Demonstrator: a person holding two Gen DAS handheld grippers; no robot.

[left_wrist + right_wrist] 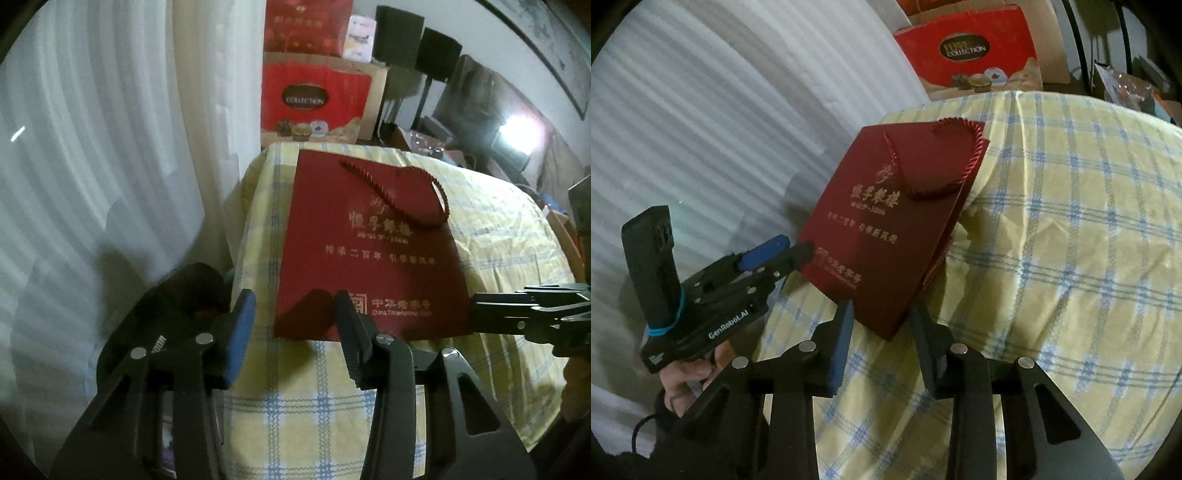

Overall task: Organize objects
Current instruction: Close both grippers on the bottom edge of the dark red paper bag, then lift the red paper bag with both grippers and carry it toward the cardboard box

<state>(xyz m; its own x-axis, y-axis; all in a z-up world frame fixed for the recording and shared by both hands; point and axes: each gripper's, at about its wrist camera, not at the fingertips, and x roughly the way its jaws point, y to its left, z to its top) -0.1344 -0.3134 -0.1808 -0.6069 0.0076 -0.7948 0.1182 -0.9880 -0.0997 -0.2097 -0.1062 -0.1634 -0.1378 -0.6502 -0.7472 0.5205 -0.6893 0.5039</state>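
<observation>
Left wrist view: a dark red paper bag (369,251) with gold lettering lies flat on the surface (295,406), which is covered with a yellow and blue checked cloth. Its cord handle (417,192) rests on its upper face. The left claw (295,317) stands spread around the bag's near left corner: one finger sits off the bag's left edge, the other over its near edge, and neither pad visibly presses on it. The right claw (480,314) reaches in from the right to the bag's near right corner; whether it pinches is hard to tell from here. White curtains (92,147) hang at left, red gift boxes (314,92) behind.

Right wrist view: the right claw (882,321) straddles the bag's (886,229) nearest corner, fingers apart with small gaps beside the paper. The left claw (798,254), held by a hand (687,376), meets the bag's left corner.
</observation>
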